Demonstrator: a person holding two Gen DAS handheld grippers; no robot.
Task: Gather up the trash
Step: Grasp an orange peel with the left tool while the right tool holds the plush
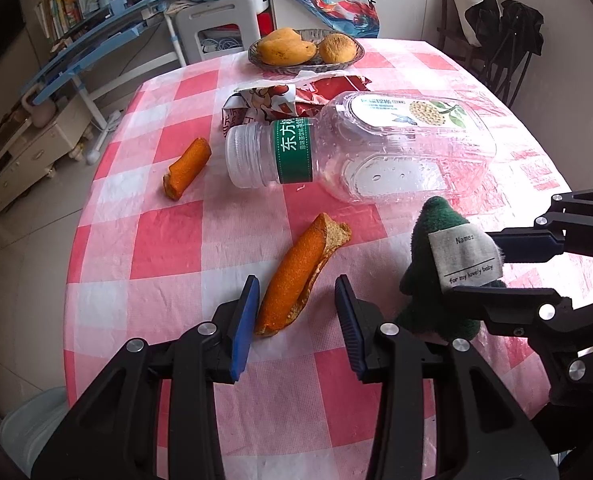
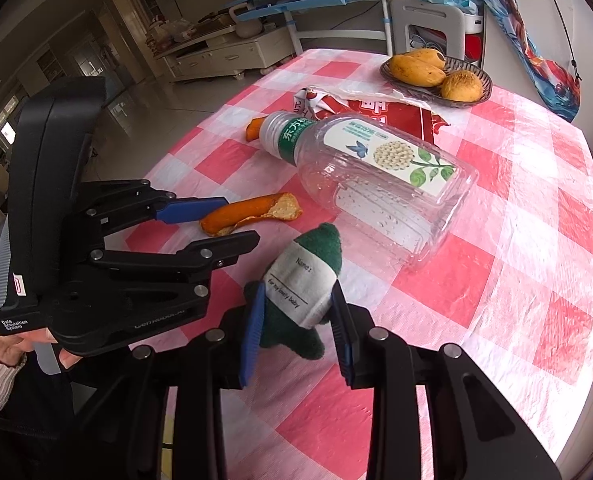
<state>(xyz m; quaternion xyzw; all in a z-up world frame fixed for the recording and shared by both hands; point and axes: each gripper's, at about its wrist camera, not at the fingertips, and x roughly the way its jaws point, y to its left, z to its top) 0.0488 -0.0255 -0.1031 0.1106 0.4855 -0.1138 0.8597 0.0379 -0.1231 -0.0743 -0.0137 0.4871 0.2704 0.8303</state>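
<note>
A long orange peel lies on the checked tablecloth between the open fingers of my left gripper; neither pad touches it. It also shows in the right wrist view. My right gripper is shut on a green plush toy with a white name tag; this toy also shows in the left wrist view. An empty clear plastic bottle lies on its side behind the peel. A second, shorter peel lies to the left. A torn red snack wrapper lies behind the bottle.
A woven basket with mangoes stands at the table's far edge. The pink-and-white checked table drops off at the left to a tiled floor. A blue desk, a white stool and a cabinet stand beyond.
</note>
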